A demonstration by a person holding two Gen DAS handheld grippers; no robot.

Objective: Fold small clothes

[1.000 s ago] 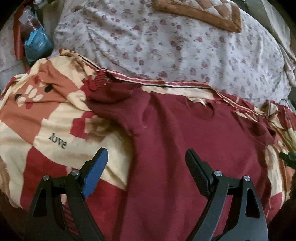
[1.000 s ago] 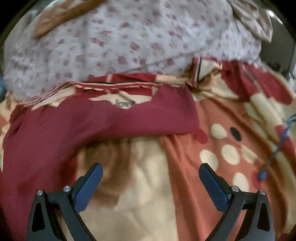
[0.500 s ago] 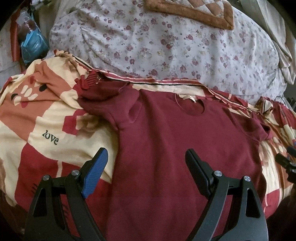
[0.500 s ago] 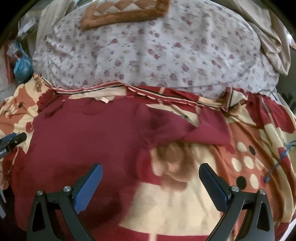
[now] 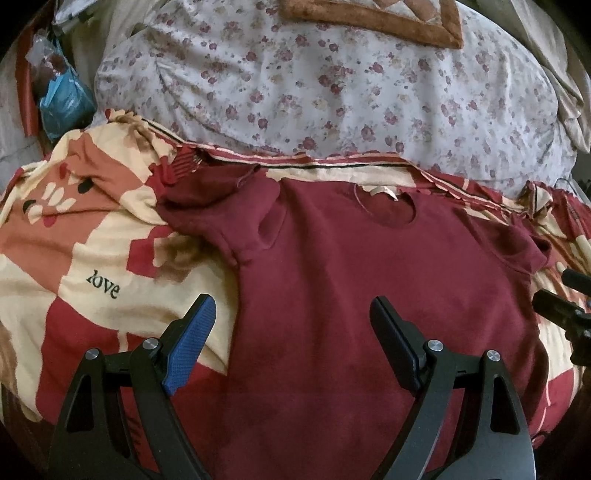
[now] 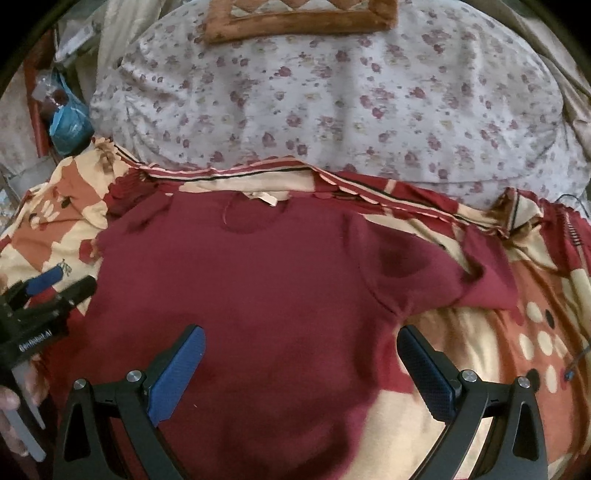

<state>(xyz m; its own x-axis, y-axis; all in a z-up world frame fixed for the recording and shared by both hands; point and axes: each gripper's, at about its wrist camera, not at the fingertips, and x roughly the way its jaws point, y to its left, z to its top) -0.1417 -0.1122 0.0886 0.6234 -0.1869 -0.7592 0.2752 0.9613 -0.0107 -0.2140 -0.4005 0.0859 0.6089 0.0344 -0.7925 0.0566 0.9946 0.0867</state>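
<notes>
Garment: a dark red short-sleeved T-shirt (image 5: 369,295) is laid flat, front up, across the centre of both views, its round neckline toward the top of the frame.
Sleeves: the sleeve at left of the left wrist view is bunched and creased; the other is spread outward, seen at right centre in the right wrist view.
Surface: the shirt is spread on a patterned bedspread (image 5: 92,258) of cream, orange and red, printed with the word "love".
Background: a floral quilt (image 5: 332,92) is seen across the upper frame, with a brown-bordered cushion (image 5: 388,18) on top of it.
Container: a blue plastic bag (image 5: 64,99) is seen at upper left; its contents cannot be made out.
Left gripper (image 5: 291,339): held wide apart above the shirt's lower left part, nothing gripped.
Right gripper (image 6: 301,369): held wide apart above the shirt's lower right part, nothing gripped.
</notes>
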